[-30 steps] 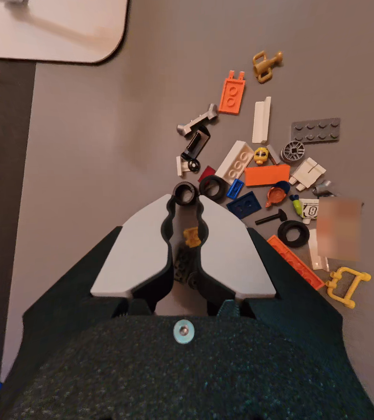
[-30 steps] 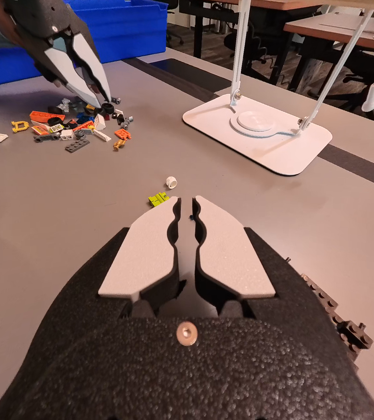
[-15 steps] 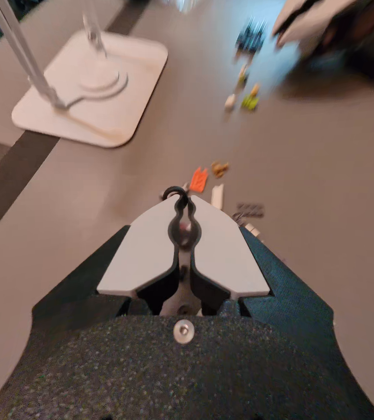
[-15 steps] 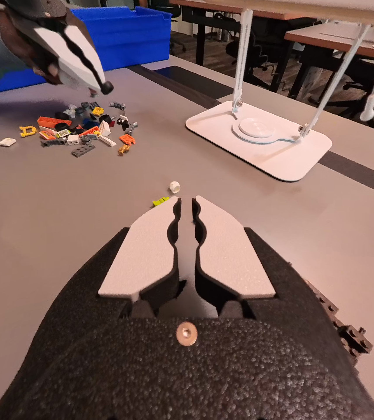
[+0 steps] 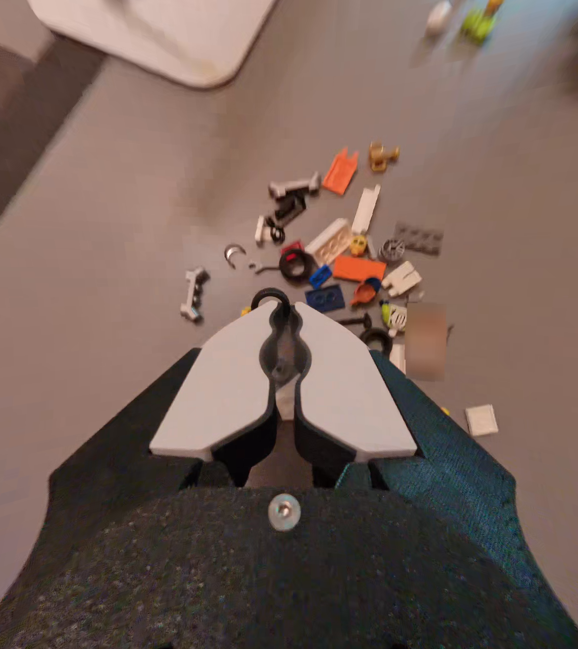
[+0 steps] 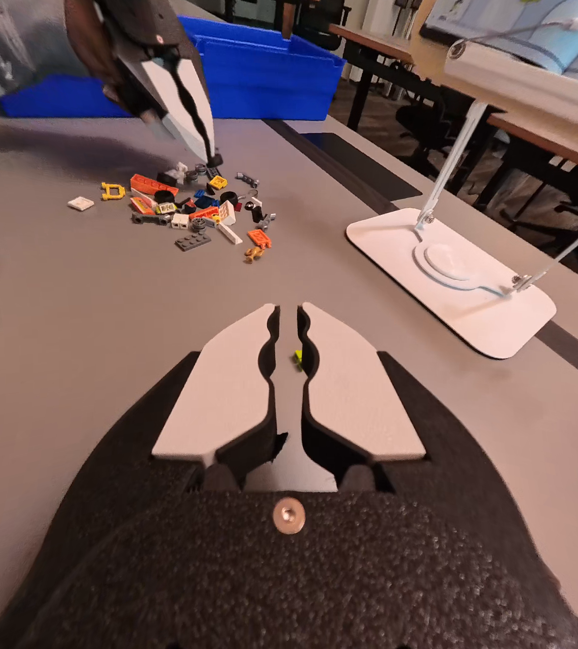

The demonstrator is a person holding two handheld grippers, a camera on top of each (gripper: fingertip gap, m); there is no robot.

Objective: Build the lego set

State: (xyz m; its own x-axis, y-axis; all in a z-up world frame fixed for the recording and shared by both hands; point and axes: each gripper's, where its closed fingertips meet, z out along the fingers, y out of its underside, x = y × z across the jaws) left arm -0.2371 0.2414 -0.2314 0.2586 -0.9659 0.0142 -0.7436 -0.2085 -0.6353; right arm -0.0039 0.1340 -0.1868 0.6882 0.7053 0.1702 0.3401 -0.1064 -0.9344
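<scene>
One small black tyre (image 5: 269, 305) is pinched at the very tips of the left gripper (image 5: 282, 310), whose jaws are nearly closed on it, just left of centre in the left wrist view. Risk: the hold is shallow; the round, likely rubbery part could squirt out or rotate under any knock or added squeeze. The right gripper (image 6: 288, 307) holds nothing, jaws a narrow slit apart, at frame centre in its own view. The loose pile of lego pieces (image 5: 343, 256) lies on the grey table (image 5: 140, 175), right of centre: orange plates, white bricks, another tyre, mixed and unassembled.
</scene>
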